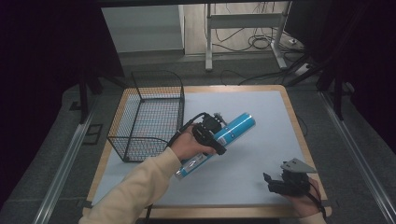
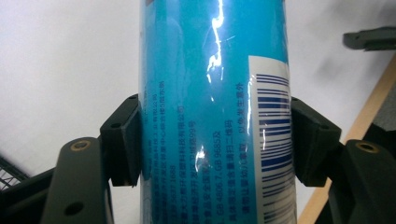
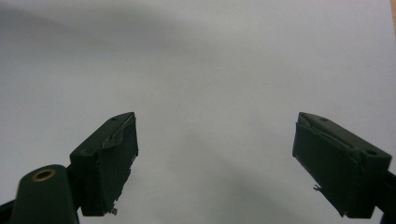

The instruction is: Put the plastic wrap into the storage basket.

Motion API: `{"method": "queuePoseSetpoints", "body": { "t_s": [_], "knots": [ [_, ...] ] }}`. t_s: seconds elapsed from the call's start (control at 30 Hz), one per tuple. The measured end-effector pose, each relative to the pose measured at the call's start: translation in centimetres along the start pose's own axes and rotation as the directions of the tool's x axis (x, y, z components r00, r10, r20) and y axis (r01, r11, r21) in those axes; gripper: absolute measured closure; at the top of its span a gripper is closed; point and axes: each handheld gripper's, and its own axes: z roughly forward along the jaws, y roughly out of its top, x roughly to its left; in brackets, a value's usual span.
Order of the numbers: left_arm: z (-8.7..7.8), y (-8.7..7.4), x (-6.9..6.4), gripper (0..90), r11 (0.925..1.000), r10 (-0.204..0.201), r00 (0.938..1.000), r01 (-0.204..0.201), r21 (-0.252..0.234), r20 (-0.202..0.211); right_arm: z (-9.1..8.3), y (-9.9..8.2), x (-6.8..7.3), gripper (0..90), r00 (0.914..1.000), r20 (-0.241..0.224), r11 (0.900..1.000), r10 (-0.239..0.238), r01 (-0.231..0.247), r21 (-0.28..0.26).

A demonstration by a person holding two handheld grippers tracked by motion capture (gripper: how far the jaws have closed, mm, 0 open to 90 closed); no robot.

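- In the high view we see the left gripper (image 1: 212, 135) a little left of the middle of the frame, clenched on a blue tube (image 1: 233, 129).
- The tube is tilted — its blue end points to the upper right, and its clear lower end comes out under the hand toward the lower left. It lies over the white sheet (image 1: 261, 158) that covers the table (image 1: 289, 105).
- In the left gripper view the tube (image 2: 212, 112) stands in the middle of the frame from top to bottom, and both jaws press on its sides; a barcode is on its right part.
- The right gripper (image 1: 280, 183) is in the lower right of the high view, near the front edge of the table, well apart from the tube.
- In the right gripper view its jaws stand wide apart above the bare white sheet (image 3: 210, 70) — this tool is released, with nothing between them.
- A black wire basket (image 1: 149, 114) stands in the upper left part of the table, just beside the left hand.
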Motion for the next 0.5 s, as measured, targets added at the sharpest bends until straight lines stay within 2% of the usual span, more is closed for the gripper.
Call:
{"method": "queuePoseSetpoints", "body": {
  "t_s": [0.1, 0.23, 0.5],
  "knots": [
    [-0.6, 0.3, 0.0, 31.5, 0.9999, 0.004, 1.0000, -0.004, -0.010, -0.003, 0.0, 0.0, 0.1, 14.4, 1.0000, 0.001, 1.0000, -0.003, 0.003, -0.002],
    [-1.1, 0.4, 0.0, 31.5, 0.9996, 0.012, 0.9996, -0.013, -0.025, -0.027, 0.0, 0.0, 0.0, 14.5, 1.0000, 0.003, 1.0000, -0.002, 0.002, -0.002],
    [-1.5, 0.5, 0.4, 31.5, 0.9995, 0.001, 0.9999, -0.002, -0.032, -0.017, -0.1, 0.0, -0.1, 14.5, 1.0000, 0.003, 1.0000, 0.000, 0.000, -0.004]
  ]
}}
